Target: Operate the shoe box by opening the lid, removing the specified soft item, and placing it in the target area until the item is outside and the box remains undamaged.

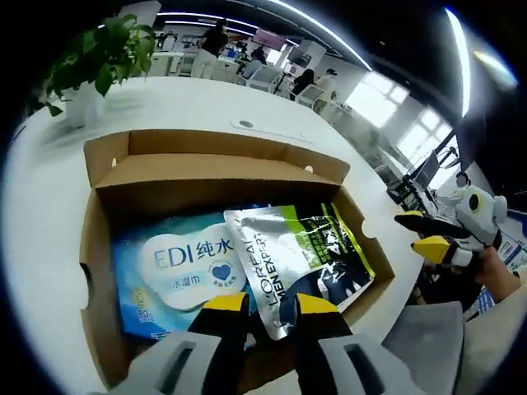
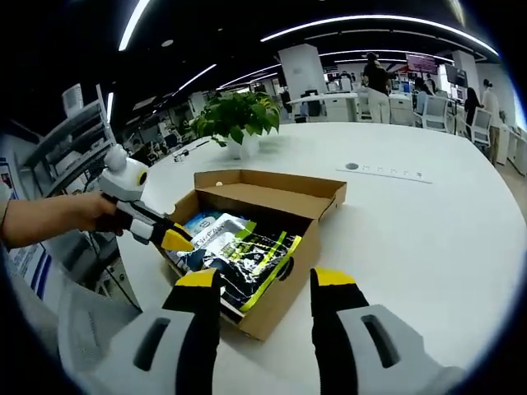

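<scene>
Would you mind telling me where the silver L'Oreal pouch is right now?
In the left gripper view, the silver pouch lies inside the open shoe box, on the right, overlapping the blue wet-wipes pack.

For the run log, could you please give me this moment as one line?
box: lid open | inside: blue wipes pack, silver-green pouch | left tool: open above pouch | right tool: open, beside box | nothing removed yet

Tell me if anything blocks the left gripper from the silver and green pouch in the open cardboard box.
Nothing visible does. The cardboard shoe box is open, its lid folded back, and the silver and green soft pouch lies on top, partly over the blue wet-wipes pack. The left gripper is open right above the pouch's near edge.
</scene>
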